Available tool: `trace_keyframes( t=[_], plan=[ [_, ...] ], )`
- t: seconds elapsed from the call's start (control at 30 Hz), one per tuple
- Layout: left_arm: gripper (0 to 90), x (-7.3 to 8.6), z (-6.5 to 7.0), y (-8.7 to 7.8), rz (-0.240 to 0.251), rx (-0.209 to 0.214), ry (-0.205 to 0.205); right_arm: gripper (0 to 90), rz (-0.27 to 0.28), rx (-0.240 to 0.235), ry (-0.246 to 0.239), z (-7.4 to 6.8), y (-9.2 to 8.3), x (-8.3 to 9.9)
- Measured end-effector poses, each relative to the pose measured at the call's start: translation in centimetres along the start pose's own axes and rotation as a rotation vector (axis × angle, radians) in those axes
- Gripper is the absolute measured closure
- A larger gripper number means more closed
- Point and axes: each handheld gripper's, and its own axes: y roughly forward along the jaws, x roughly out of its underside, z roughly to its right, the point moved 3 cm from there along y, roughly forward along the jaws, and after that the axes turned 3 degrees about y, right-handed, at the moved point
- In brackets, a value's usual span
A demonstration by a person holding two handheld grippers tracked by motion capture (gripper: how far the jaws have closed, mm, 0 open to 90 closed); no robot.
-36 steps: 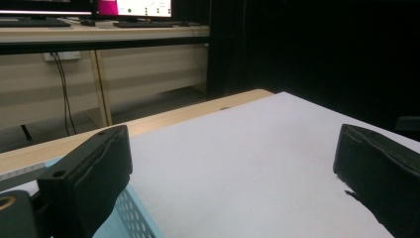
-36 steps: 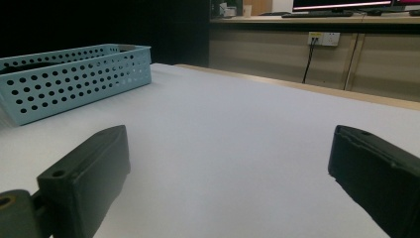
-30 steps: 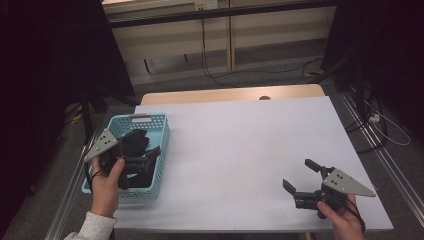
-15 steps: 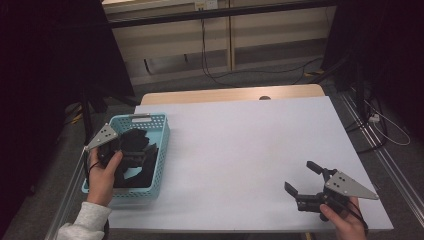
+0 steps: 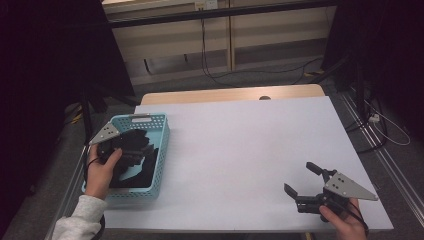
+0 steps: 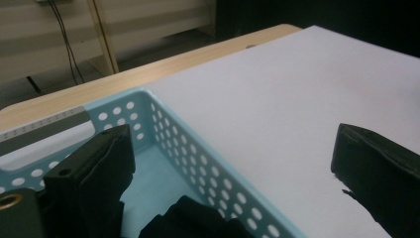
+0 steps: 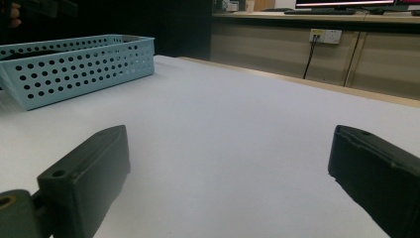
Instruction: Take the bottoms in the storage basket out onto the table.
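A light blue perforated basket (image 5: 159, 150) stands at the table's left edge with dark black objects (image 5: 135, 172) inside. My left gripper (image 5: 134, 144) hovers over the basket in a person's hand. Its jaws are spread wide in the left gripper view, where the left gripper (image 6: 233, 144) frames the basket's rim (image 6: 198, 158) and a black object (image 6: 190, 218) lies below. My right gripper (image 5: 302, 181) rests low near the front right corner, open and pointing left. Nothing but bare white tabletop lies between the right gripper (image 7: 230, 148) jaws, and the basket (image 7: 74, 64) sits far off.
The white tabletop (image 5: 250, 140) spreads between basket and right gripper, with a wooden strip (image 5: 230, 94) along its far edge. Cables (image 5: 210, 55) and dark stands lie on the floor behind and at both sides.
The left hand has carried its gripper slightly farther back over the basket. The right gripper has drifted a little toward the table's front edge.
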Motion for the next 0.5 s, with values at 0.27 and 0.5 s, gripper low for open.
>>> trace_keyframes(
  t=[0.27,0.5],
  plan=[
    [3.0,0.9,-1.1,0.1,-0.050,-0.010,-0.008,2.2,-0.003,0.009,-0.001,0.0,-0.5,0.1],
    [3.2,1.7,-1.7,0.3,-0.145,-0.001,-0.001,2.2,-0.005,0.010,-0.007,0.0,-0.5,0.1]
  ],
)
